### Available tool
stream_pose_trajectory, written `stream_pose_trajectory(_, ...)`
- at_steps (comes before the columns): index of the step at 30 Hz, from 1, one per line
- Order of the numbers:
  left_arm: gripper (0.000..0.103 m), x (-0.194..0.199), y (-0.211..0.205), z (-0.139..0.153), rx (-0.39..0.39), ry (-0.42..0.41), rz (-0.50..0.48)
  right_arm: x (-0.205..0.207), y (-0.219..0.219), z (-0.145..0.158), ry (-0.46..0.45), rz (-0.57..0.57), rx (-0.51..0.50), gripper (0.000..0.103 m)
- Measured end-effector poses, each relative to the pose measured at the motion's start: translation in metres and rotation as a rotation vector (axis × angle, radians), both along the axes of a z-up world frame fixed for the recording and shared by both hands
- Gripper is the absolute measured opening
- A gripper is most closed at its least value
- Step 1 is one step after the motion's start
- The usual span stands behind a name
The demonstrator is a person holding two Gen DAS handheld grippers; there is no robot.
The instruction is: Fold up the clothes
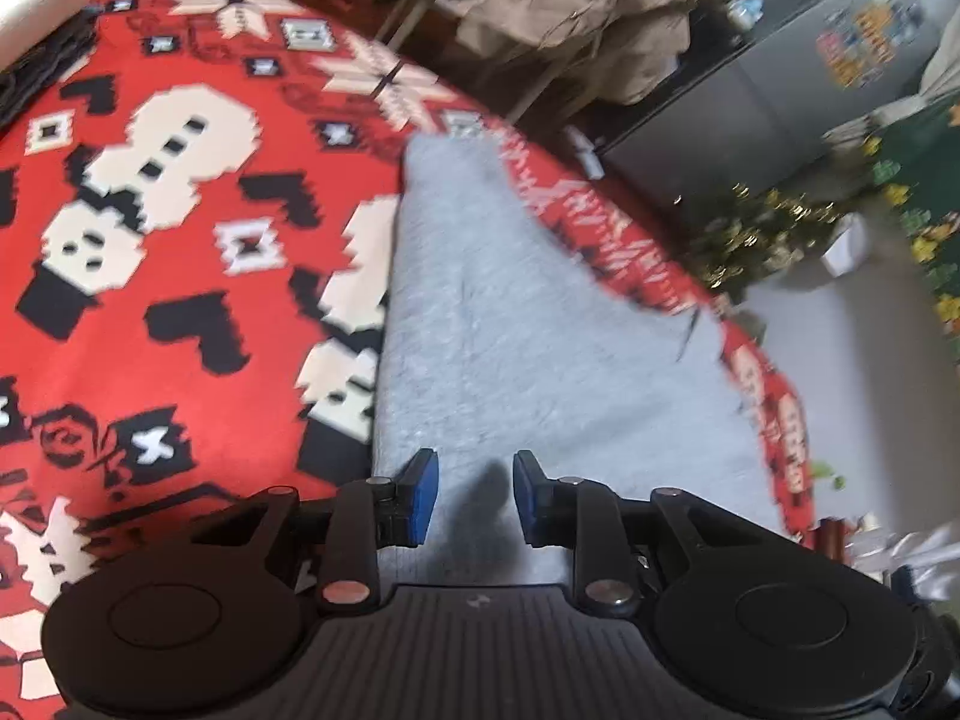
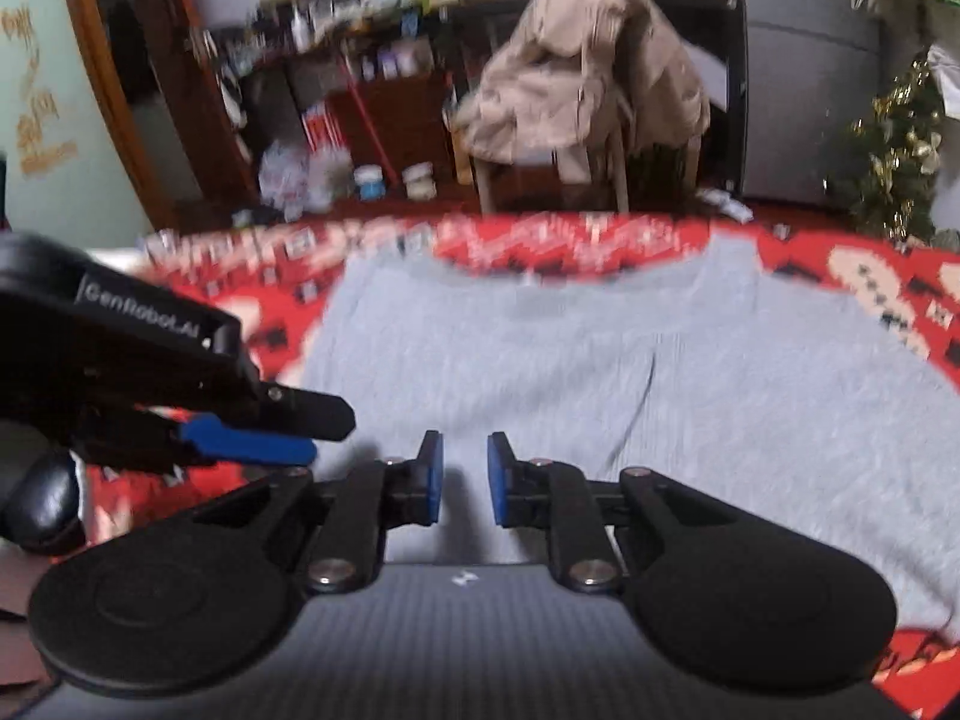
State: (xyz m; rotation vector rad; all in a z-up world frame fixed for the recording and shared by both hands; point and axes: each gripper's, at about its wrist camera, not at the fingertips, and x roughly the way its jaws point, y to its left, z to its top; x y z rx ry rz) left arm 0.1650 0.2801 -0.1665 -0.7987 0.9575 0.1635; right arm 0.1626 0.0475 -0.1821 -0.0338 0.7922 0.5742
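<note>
A light grey garment (image 1: 510, 324) lies flat on a red patterned cloth (image 1: 180, 180). It also shows in the right wrist view (image 2: 600, 372), spread wide across the cloth (image 2: 870, 276). My left gripper (image 1: 474, 495) hovers over the garment's near edge, open, with nothing between its blue pads. My right gripper (image 2: 465, 483) hovers over the garment's near edge too, open and empty. The left gripper (image 2: 270, 432) also appears in the right wrist view, just left of the right gripper. Both views are blurred.
A chair draped with a beige coat (image 2: 582, 60) stands beyond the far edge. Cluttered shelves (image 2: 360, 60) line the back wall. A small decorated tree (image 2: 894, 150) and a grey fridge (image 1: 810, 78) stand at the right. A dark folded item (image 1: 42, 66) lies far left.
</note>
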Motion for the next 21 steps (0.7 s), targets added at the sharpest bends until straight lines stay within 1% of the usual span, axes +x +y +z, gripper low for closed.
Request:
stream_pose_trajectory(1, 0.022, 0.000, -0.001, 0.000, 0.007, 0.001, -0.007, -0.001, 0.000, -0.004, -0.001, 0.000, -0.017, 0.017)
stream_pose_trajectory(2, 0.022, -0.001, -0.001, 0.000, 0.015, 0.003, -0.014, -0.002, -0.001, -0.007, -0.003, 0.001, -0.032, 0.014)
stream_pose_trajectory(3, 0.022, -0.001, -0.002, 0.000, 0.020, 0.004, -0.021, -0.004, -0.003, -0.007, -0.012, 0.007, -0.035, 0.014)
stream_pose_trajectory(7, 0.022, -0.006, -0.002, 0.001, 0.014, 0.023, -0.028, -0.008, -0.015, -0.008, -0.005, 0.015, -0.014, 0.014)
stream_pose_trajectory(12, 0.023, -0.011, -0.003, 0.002, 0.006, 0.045, -0.036, -0.010, -0.021, -0.001, 0.029, 0.013, -0.007, 0.021)
stream_pose_trajectory(13, 0.024, -0.011, -0.004, 0.003, 0.007, 0.047, -0.038, -0.009, -0.022, 0.001, 0.033, 0.015, 0.004, 0.021)
stream_pose_trajectory(17, 0.024, -0.018, -0.003, 0.002, -0.012, 0.044, -0.032, -0.014, -0.015, 0.007, -0.008, 0.045, 0.017, 0.021)
stream_pose_trajectory(19, 0.024, -0.024, -0.002, 0.001, -0.024, 0.040, -0.019, -0.014, -0.013, 0.003, 0.004, 0.054, 0.024, 0.021)
stream_pose_trajectory(21, 0.024, -0.028, -0.004, 0.000, -0.022, 0.037, -0.007, -0.014, -0.011, -0.002, 0.007, 0.060, 0.002, 0.021)
